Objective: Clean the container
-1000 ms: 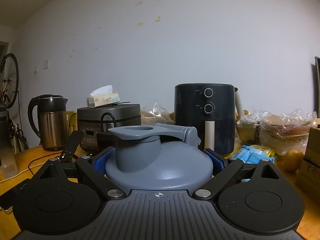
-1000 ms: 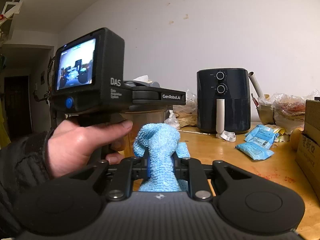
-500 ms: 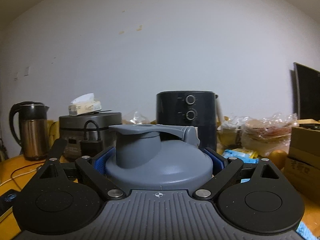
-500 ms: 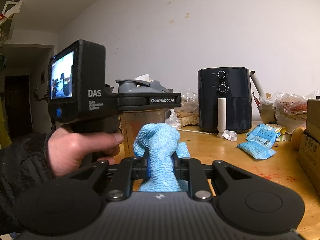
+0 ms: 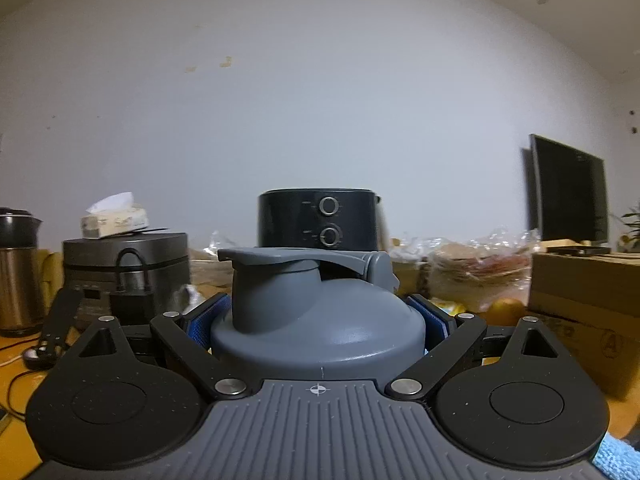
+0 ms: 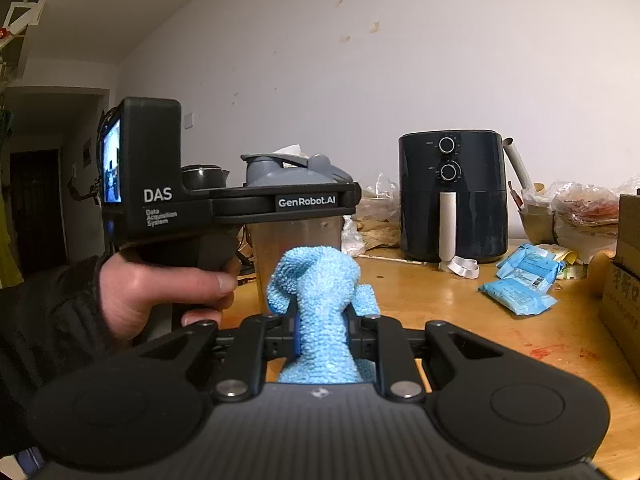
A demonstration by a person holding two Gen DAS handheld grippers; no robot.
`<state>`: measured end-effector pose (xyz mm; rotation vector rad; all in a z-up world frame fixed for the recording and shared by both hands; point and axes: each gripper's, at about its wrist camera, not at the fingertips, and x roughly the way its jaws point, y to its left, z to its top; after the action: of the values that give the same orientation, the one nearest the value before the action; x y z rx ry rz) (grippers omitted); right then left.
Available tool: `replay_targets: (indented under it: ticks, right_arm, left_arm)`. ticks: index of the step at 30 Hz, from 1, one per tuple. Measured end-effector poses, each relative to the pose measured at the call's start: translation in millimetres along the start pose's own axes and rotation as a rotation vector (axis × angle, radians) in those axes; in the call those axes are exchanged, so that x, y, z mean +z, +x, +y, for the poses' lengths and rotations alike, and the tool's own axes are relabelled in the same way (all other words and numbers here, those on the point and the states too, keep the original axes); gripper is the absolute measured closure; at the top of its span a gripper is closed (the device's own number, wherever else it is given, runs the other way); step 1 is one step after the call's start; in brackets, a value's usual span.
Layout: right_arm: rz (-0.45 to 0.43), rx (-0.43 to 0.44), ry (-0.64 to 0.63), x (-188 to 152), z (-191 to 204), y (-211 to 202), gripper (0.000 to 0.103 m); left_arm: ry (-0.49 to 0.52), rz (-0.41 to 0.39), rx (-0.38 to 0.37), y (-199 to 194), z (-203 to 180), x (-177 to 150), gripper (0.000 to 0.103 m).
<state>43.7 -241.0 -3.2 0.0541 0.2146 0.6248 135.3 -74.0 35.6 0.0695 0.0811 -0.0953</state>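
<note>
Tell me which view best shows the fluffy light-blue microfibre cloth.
Right wrist: the fluffy light-blue microfibre cloth sits centred, pinched upright in the right gripper, in front of the bottle. Left wrist shows only a blue corner at the bottom right edge.

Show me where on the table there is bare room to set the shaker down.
Bare wood lies in front of the air fryer, between the cloth and the blue packets, reaching the near right edge. Along the wall it is crowded with bags, and a box closes the right.
</note>
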Motion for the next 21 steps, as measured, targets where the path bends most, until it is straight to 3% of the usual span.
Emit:
replay_targets:
  ticks: [21]
  right_arm:
    - [0.008, -0.005, 0.004, 1, -3, 4, 0.087]
  left_arm:
    - [0.016, 0.005, -0.269, 8, 26, -3, 0.008]
